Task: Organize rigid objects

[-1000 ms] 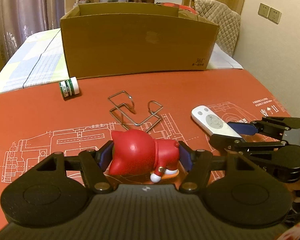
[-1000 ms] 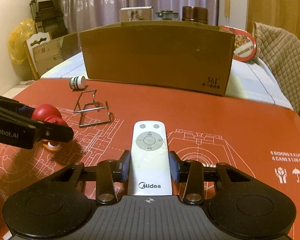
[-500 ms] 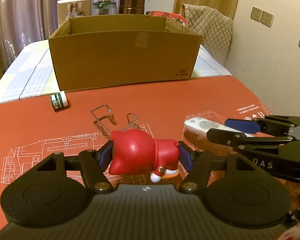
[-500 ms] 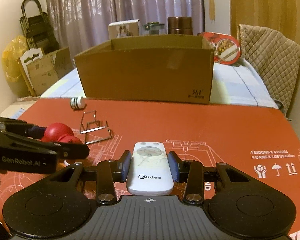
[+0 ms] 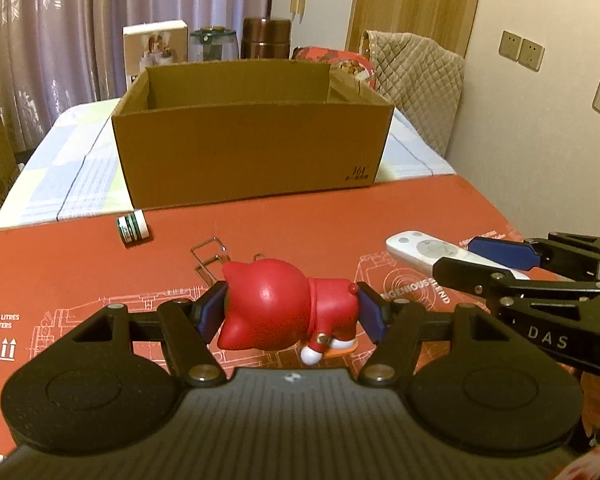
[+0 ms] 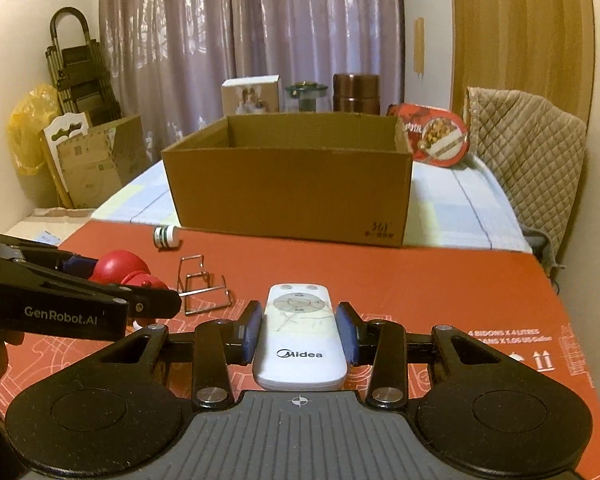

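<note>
Left gripper (image 5: 292,312) is clamping the figurine (image 5: 284,304), right gripper (image 6: 299,330) is clamping the remote (image 6: 300,336); either could be snagging the far box (image 6: 288,196) rim.

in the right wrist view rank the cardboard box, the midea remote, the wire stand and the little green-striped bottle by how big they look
1. cardboard box, largest even though farthest
2. Midea remote, enlarged by being nearest, between the right gripper's fingers
3. wire stand
4. green-striped bottle, smallest, though farther off than the stand

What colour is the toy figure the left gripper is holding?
Red, with a white and orange foot. The toy figure shows best in the left wrist view, clamped in the left gripper.
</note>
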{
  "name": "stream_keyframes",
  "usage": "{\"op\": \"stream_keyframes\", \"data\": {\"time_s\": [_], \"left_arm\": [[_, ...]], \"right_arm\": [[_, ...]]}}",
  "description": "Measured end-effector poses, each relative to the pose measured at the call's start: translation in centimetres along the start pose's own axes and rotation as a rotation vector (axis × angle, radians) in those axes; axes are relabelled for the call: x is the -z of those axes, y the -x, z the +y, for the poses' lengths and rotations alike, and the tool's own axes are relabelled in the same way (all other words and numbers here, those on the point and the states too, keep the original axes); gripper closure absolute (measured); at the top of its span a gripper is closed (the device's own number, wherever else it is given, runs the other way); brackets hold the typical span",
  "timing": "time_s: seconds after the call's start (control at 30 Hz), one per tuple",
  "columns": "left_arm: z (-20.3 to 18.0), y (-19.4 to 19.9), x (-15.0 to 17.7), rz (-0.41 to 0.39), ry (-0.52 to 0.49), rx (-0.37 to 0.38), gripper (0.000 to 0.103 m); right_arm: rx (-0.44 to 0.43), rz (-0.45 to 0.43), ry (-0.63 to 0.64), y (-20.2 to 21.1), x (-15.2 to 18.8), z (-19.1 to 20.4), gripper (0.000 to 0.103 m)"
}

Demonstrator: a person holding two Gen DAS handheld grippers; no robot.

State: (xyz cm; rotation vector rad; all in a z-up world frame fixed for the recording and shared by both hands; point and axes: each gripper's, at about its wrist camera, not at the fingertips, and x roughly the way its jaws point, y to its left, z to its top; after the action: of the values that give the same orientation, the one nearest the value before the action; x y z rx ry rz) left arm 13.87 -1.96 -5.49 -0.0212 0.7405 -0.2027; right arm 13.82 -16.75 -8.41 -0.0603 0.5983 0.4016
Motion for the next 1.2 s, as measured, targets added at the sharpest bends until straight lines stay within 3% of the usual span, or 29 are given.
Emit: {"op": "stream_keyframes", "data": {"time_s": [0.9, 1.2], "left_arm": [[-0.8, 1.4, -2.1, -0.004, -0.015, 0.002, 0.040], [0.9, 1.2, -6.8, -0.039, -0.072, -0.018, 0.040]], "right_arm": [[-0.001, -0.042, -0.005, 2.2, -2.2, -0.4, 0.066], [-0.025, -0.053, 0.002, 1.4, -6.2, -2.0, 0.066]]}}
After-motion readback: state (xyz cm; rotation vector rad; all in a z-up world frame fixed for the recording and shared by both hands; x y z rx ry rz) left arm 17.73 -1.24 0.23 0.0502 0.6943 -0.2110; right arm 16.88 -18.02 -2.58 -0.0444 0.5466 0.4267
